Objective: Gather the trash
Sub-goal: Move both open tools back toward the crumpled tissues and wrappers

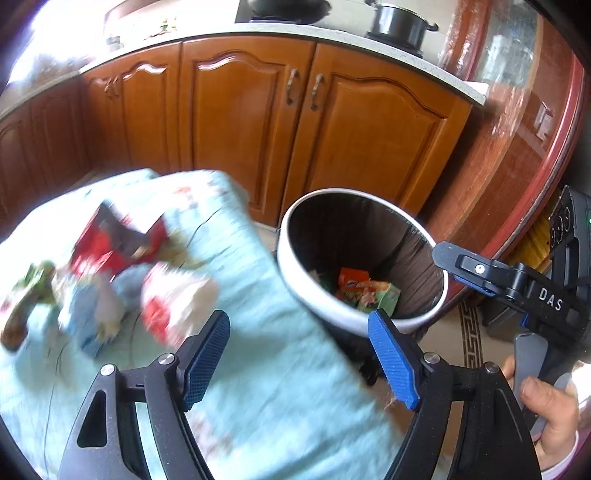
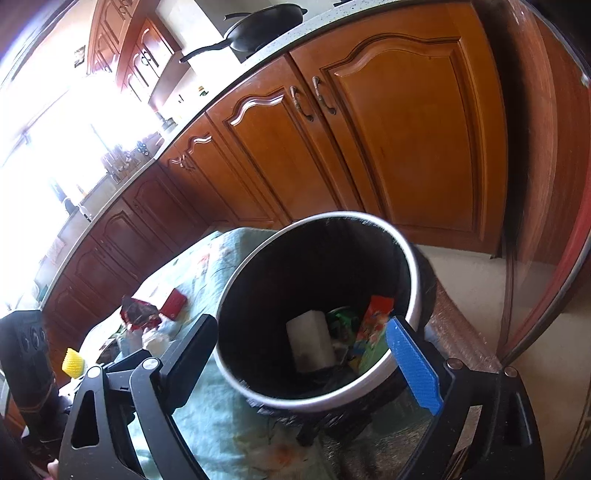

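Wooden kitchen cabinets (image 1: 258, 122) fill the background, with a pale worktop (image 1: 332, 40) above them carrying a dark pot (image 1: 399, 22) and a black frying pan (image 2: 258, 27). In front of them, a tabletop covered in a light blue-green cloth (image 1: 280, 369) holds a blurred heap of trash (image 1: 122, 280): red, white, green and pale blue wrappers lying close together. Just beside the tabletop's edge stands a round bin with a white rim (image 1: 295, 280) and a black liner. Inside it lie a white block (image 2: 310, 343) and orange and green packets (image 2: 373, 332).

The left hand-held gripper (image 1: 299, 365) hangs over the cloth with its jaws spread apart and nothing between them. The right hand-held gripper (image 2: 299, 365) is poised above the bin's mouth, its jaws standing wide and empty. A person's hand (image 1: 550, 421) grips the right tool's handle. A small yellow ridged item (image 2: 74, 363) sits at the far left of the right wrist view.
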`<action>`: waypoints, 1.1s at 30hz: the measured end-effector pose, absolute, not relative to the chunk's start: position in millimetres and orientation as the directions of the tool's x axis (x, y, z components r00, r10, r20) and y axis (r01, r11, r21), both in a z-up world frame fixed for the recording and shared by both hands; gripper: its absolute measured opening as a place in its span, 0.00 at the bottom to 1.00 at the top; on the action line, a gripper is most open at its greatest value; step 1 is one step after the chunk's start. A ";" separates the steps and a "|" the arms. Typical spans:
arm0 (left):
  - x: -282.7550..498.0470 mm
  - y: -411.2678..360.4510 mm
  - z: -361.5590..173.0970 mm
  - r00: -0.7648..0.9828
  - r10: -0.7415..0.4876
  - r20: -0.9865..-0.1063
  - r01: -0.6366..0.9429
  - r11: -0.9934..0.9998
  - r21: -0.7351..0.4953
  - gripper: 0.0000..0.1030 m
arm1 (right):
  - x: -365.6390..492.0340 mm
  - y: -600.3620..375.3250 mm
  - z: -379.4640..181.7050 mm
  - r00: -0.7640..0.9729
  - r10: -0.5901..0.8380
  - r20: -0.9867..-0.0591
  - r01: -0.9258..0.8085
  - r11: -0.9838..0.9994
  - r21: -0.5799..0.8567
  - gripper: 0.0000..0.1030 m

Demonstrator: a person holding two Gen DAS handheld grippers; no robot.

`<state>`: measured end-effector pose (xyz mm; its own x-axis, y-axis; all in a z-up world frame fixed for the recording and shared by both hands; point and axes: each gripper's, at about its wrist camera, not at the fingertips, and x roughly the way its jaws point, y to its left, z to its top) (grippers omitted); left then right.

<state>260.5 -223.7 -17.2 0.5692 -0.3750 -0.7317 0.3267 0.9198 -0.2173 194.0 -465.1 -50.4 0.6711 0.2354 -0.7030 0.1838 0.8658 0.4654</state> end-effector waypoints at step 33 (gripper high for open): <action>207.2 -64.7 -22.3 0.609 -0.269 -0.746 0.074 0.956 -0.285 0.75 | 188.8 -298.5 -55.3 0.581 0.405 -0.706 -0.043 0.881 0.470 0.92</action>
